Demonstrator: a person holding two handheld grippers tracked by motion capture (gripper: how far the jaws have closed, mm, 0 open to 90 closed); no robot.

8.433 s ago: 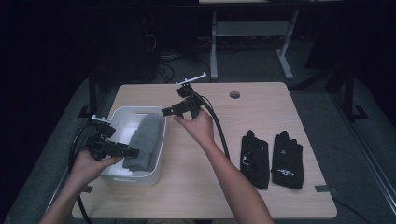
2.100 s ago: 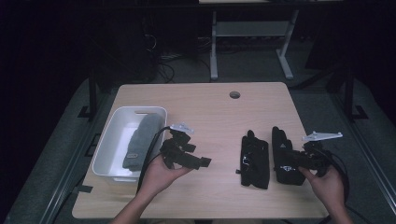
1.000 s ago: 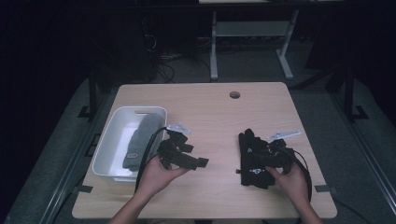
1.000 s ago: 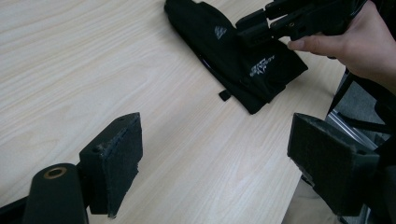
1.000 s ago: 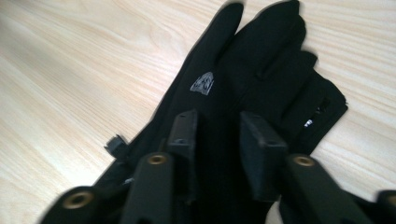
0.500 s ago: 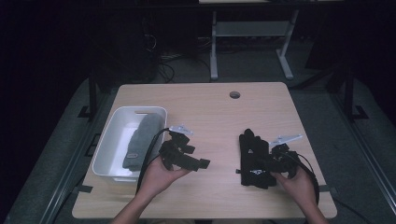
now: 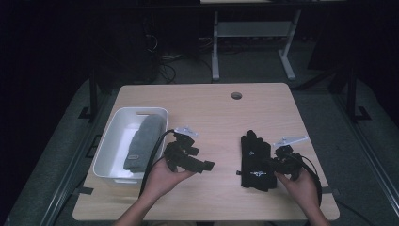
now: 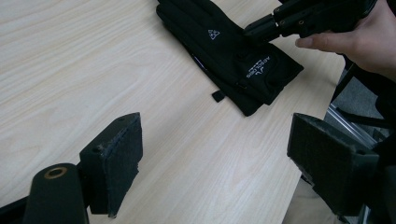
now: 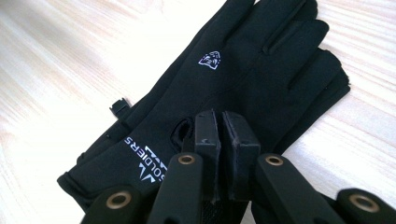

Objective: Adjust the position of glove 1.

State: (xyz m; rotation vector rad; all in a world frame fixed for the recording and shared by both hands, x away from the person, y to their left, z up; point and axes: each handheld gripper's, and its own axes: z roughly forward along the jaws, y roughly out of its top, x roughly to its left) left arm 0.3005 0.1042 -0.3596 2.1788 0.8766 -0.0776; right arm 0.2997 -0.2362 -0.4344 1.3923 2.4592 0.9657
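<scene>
My right gripper (image 9: 219, 140) has just closed its fingers – pinching the stacked black fabric gloves (image 9: 243, 74) at the cuff on the wooden worktop (image 7: 207, 108) – ready to lift; left gripper (image 8: 219, 163) gapes empty.

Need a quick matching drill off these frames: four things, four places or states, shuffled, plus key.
1. right gripper
2. left gripper
3. grey cloth
4. black gloves

A. jaws wide apart over bare table
B. lying in the white bin
C. stacked on the table's right side
D. jaws shut, pinching glove fabric at the cuff

Pairs: 1-D, 2-A, 3-B, 4-C
</scene>
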